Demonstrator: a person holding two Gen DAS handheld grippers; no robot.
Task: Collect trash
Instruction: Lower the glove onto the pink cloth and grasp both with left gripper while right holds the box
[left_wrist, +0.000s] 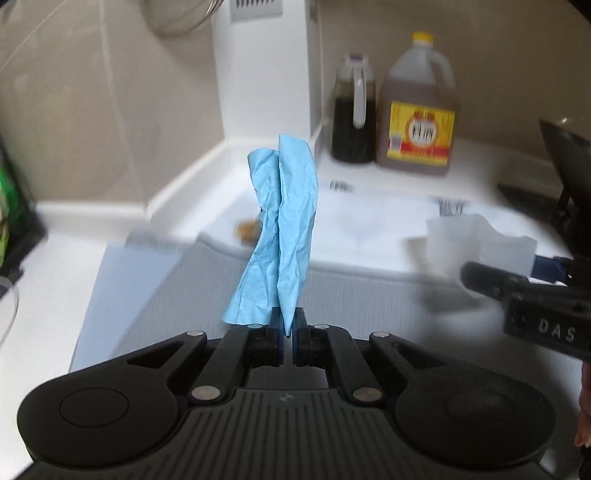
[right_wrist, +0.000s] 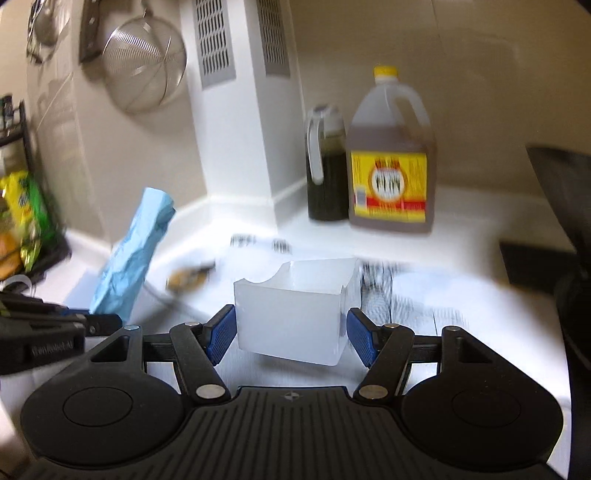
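Jaws of left gripper (left_wrist: 287, 325) pinched shut on blue paper (left_wrist: 284, 229), held upright clear of counter (left_wrist: 207, 218). Right gripper (right_wrist: 291, 334) spans plastic tub (right_wrist: 295, 310), pads at both sides, apparently carrying it; contact unclear. 2 trash items lifted for disposal.

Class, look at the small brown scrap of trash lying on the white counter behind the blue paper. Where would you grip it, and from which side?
The brown scrap lies low and flat, blurred. Probably come from above, fingers straddling its narrower width, pinching its raised middle.
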